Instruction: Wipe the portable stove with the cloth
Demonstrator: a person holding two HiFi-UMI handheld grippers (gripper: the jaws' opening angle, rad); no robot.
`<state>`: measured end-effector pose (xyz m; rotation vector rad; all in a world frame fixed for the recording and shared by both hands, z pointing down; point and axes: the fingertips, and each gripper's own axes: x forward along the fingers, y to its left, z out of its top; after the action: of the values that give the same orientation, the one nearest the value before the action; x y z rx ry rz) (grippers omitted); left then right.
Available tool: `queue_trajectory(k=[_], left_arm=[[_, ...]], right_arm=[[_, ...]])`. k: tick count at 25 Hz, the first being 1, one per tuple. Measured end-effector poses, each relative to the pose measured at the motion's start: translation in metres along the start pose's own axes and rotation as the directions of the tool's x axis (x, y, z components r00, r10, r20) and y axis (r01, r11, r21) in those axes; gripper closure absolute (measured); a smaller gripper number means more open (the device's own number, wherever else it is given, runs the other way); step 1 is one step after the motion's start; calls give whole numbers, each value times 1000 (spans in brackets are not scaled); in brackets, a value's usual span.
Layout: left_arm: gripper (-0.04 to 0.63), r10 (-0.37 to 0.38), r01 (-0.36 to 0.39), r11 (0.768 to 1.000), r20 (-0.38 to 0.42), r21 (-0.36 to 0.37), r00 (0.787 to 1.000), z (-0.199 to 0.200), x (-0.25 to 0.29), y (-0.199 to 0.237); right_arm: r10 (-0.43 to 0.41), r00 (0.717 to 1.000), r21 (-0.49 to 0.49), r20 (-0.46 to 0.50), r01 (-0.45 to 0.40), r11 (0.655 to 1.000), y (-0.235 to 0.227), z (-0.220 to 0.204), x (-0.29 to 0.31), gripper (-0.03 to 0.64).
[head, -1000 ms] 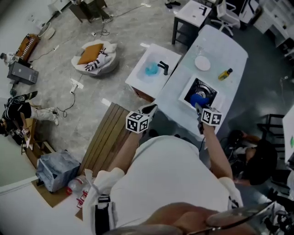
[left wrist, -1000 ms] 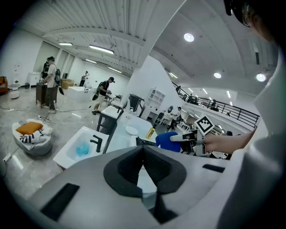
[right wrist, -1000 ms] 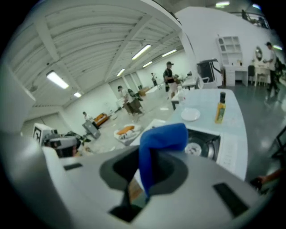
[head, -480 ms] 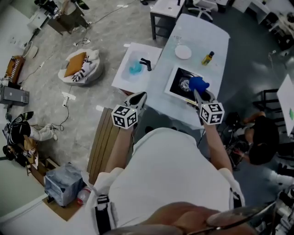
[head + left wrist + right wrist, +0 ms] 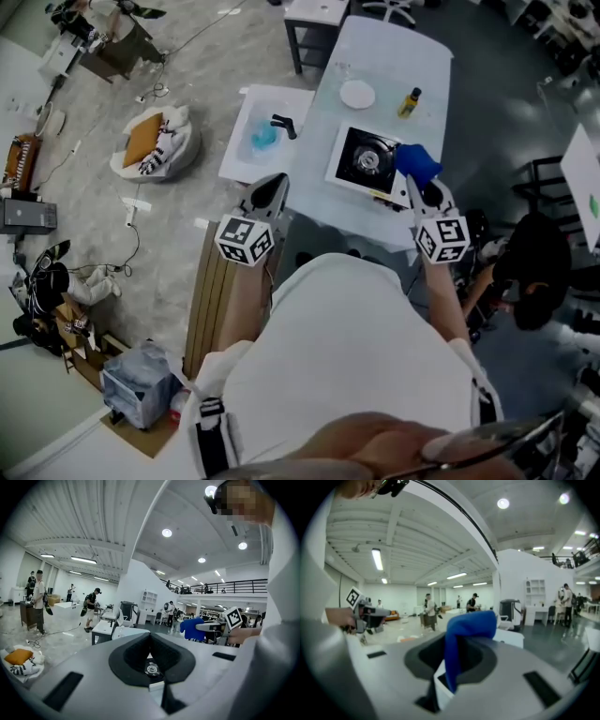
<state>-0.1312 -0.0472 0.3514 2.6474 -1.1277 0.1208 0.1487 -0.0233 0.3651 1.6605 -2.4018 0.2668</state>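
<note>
While the person in the white shirt is standing at the near end of the white counter [image 5: 394, 52], the right tool [image 5: 419, 189] is clamping a blue cloth [image 5: 416, 161]. Its jaws are pinching one fold, and the free end is rising past the tips and flopping over. From above, the cloth is sitting at the right edge of the stove [image 5: 364, 159], a black top on a white base with a round burner in the middle. Whether the cloth is touching it I cannot tell. The left gripper view is showing the cloth held up in the air at about that tool's own level. The left tool [image 5: 269, 190] is holding nothing, its jaws drawn together to a point. It is hanging off the counter's left side, well apart from the stove. Beyond the stove, a white plate [image 5: 357, 94] and a small yellow bottle [image 5: 408, 101] are sitting on the counter.
</note>
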Motion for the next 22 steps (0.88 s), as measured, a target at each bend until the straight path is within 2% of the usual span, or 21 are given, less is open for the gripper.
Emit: queue_trajectory(k=[22], left_arm=[[563,-12,12,1000,-12,-22,1000,-8,10,-1]], right_arm=[[-10,1000,-10,-6,10,1000,8,-6,-4,543]])
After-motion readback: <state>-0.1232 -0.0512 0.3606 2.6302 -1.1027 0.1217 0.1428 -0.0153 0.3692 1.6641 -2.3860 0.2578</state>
